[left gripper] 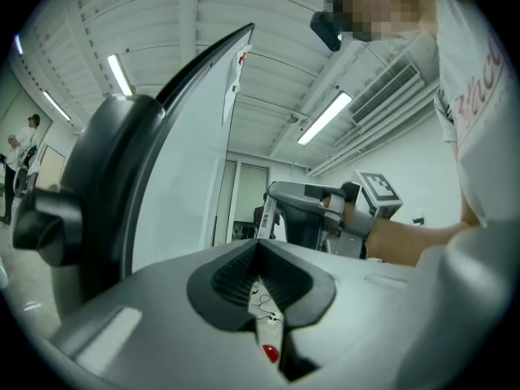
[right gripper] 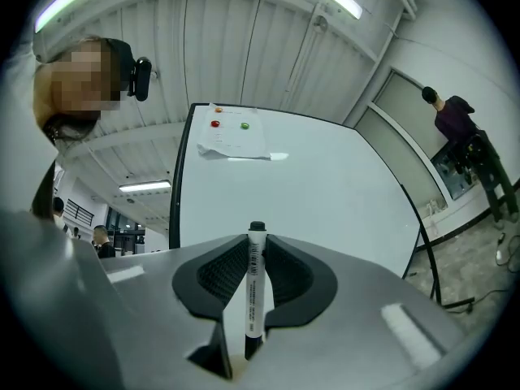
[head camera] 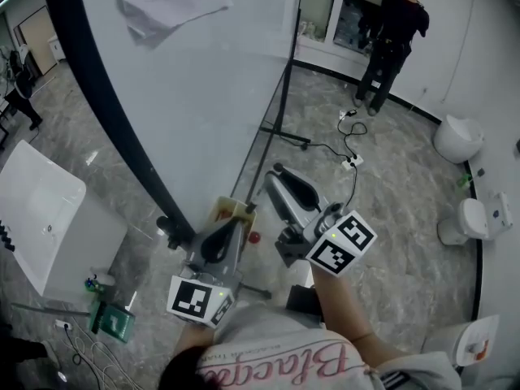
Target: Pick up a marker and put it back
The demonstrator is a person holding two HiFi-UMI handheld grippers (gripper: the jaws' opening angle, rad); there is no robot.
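Black-capped marker (right gripper: 253, 299) upright inside the right claw (right gripper: 256, 246), clenched tight around its barrel.

Whiteboard (head camera: 187, 96) fills upper left; left tool (head camera: 228, 222) and right tool (head camera: 280, 177) lower centre before it; marker (right gripper: 253, 291) between right tool's jaws.

Found whiteboard (head camera: 195, 80) close ahead of left gripper (head camera: 236, 216) and right gripper (head camera: 276, 174), barring forward reach. Noted stand foot (head camera: 286, 136) and cable (head camera: 348, 149) on open floor (head camera: 406, 218) rightward.
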